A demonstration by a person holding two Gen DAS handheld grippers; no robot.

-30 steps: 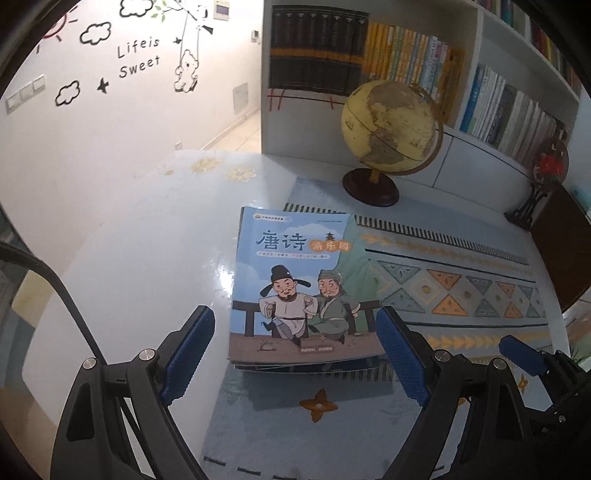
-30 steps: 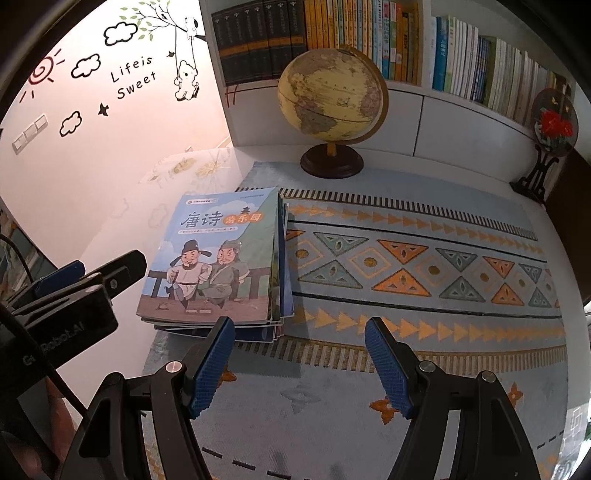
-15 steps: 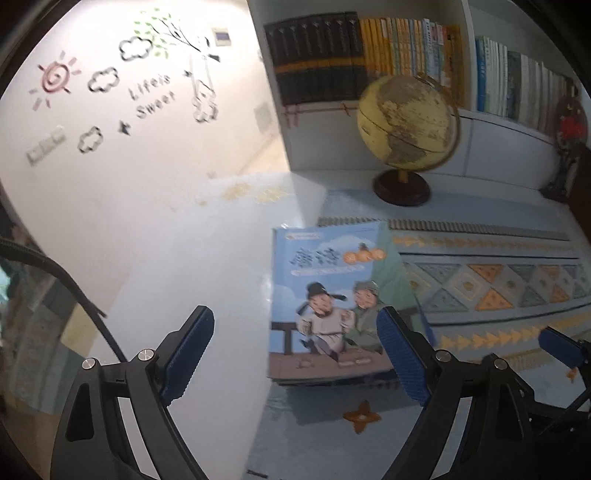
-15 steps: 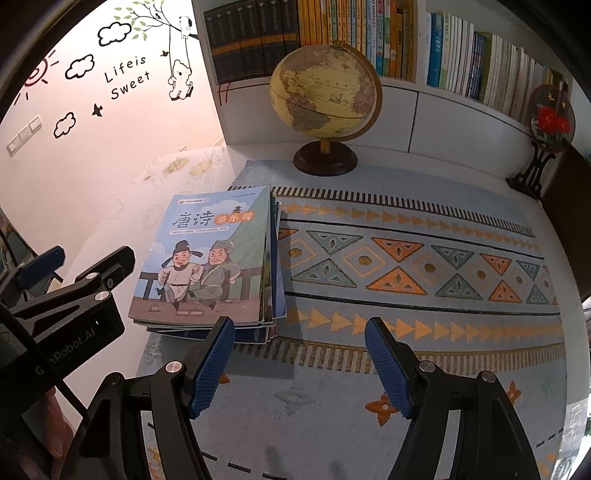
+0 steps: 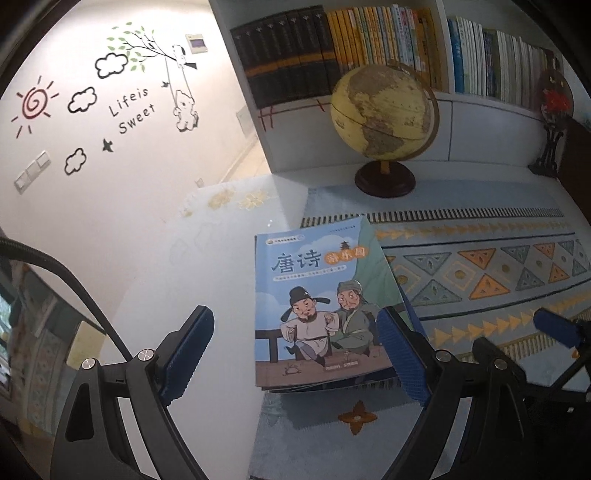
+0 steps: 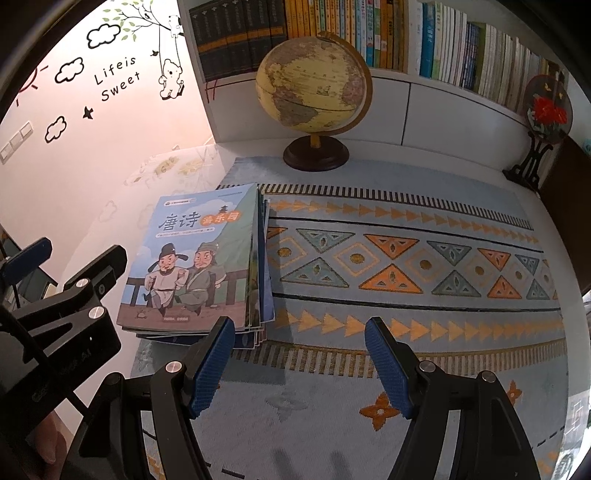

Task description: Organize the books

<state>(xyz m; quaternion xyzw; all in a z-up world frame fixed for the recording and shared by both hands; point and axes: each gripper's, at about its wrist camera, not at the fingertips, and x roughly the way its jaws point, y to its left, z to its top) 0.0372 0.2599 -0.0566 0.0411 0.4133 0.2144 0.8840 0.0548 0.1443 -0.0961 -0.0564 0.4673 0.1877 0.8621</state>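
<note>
Stack of picture books (image 6: pixel 199 266) at left centre on the patterned mat (image 6: pixel 406 266), long axis toward the globe (image 6: pixel 310 85). Left gripper (image 5: pixel 295 354) and right gripper (image 6: pixel 299 365): jaws wide apart, holding nothing.

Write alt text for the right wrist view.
A stack of books lies on a patterned mat, left of the open right gripper. A globe stands behind, before a bookshelf.

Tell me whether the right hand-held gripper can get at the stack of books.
Probably yes: the right hand-held gripper is open, and nothing lies between it and the stack of books just ahead to its left on the patterned mat.
</note>
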